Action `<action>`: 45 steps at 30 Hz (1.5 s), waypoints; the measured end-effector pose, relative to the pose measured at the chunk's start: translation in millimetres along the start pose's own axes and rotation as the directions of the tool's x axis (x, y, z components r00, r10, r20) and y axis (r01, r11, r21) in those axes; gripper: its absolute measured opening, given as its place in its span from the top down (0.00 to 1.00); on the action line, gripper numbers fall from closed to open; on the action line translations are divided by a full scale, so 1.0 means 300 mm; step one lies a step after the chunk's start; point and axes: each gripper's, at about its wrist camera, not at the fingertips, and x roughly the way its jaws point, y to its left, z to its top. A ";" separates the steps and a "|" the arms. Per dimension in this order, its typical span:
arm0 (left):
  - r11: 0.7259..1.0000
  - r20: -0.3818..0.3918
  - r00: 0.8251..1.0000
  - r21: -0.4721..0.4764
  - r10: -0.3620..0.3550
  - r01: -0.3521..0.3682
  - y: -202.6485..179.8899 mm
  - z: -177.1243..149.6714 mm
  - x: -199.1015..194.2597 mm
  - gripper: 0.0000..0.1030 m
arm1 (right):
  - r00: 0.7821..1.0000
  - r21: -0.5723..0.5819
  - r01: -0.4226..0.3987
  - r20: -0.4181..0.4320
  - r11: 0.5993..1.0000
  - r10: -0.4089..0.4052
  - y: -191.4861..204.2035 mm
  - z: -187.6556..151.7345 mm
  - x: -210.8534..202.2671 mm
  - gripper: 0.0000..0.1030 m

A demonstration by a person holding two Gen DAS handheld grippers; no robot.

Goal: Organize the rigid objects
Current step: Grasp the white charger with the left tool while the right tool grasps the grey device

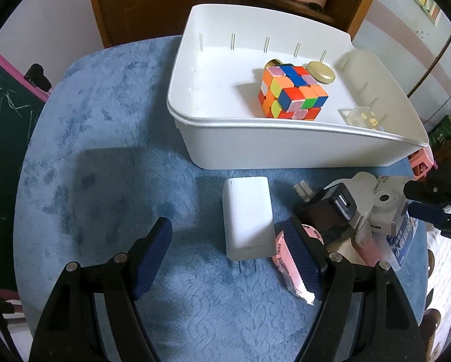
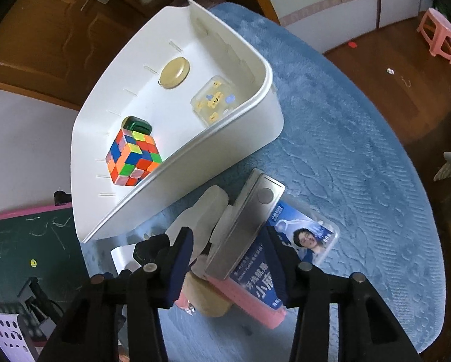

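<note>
While the left wrist view looks down on the blue fuzzy cloth (image 1: pixel 89 120), the left gripper (image 1: pixel 231 259) stands wide, nothing pinched; white charger block (image 1: pixel 247 214) lies btwn its fingers, pads apart from it. White bin (image 1: pixel 255 154) sits beyond w/ a colour cube (image 1: pixel 292 93), gold round tin (image 1: pixel 322 72) and a clear small box (image 1: pixel 358 116) inside. Right gripper (image 1: pixel 430 208) enters at the pile on the right edge.

Right wrist view: right gripper (image 2: pixel 230 259) narrowed round a silver metal bar (image 2: pixel 246 232) on the clutter pile; can't tell if pads press it. Blue floss pack (image 2: pixel 304 238) lies under it, beside the bin (image 2: pixel 249 138).
</note>
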 end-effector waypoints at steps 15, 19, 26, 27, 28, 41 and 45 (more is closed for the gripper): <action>1.000 -0.026 1.000 -0.011 -0.010 0.010 0.008 0.015 0.056 0.23 | 0.998 0.021 0.061 -0.024 0.998 -0.061 0.053 0.036 0.114 0.61; 1.000 -0.035 0.999 -0.019 -0.014 0.013 0.017 0.021 0.072 0.23 | 0.995 0.025 0.098 -0.024 0.995 -0.097 0.068 0.042 0.136 0.63; 0.998 -0.060 0.997 -0.052 -0.042 0.039 0.038 0.031 0.104 0.26 | 0.995 0.039 0.096 -0.012 0.995 -0.096 0.076 0.042 0.145 0.64; 0.997 -0.064 0.997 -0.057 -0.051 0.048 0.042 0.034 0.107 0.27 | 0.996 0.041 0.092 -0.010 0.995 -0.091 0.076 0.042 0.146 0.64; 0.996 -0.069 0.995 -0.065 -0.070 0.065 0.045 0.037 0.111 0.34 | 0.996 0.043 0.087 -0.010 0.995 -0.087 0.067 0.040 0.142 0.65; 0.991 -0.131 0.982 -0.033 -0.136 0.132 0.017 0.032 0.079 0.68 | 0.999 0.083 -0.037 -0.004 0.996 0.037 -0.006 -0.006 0.065 0.73; 0.989 -0.123 0.982 -0.024 -0.146 0.144 0.026 0.013 0.025 0.68 | 0.998 0.053 -0.062 0.019 0.997 0.061 0.009 -0.033 0.012 0.74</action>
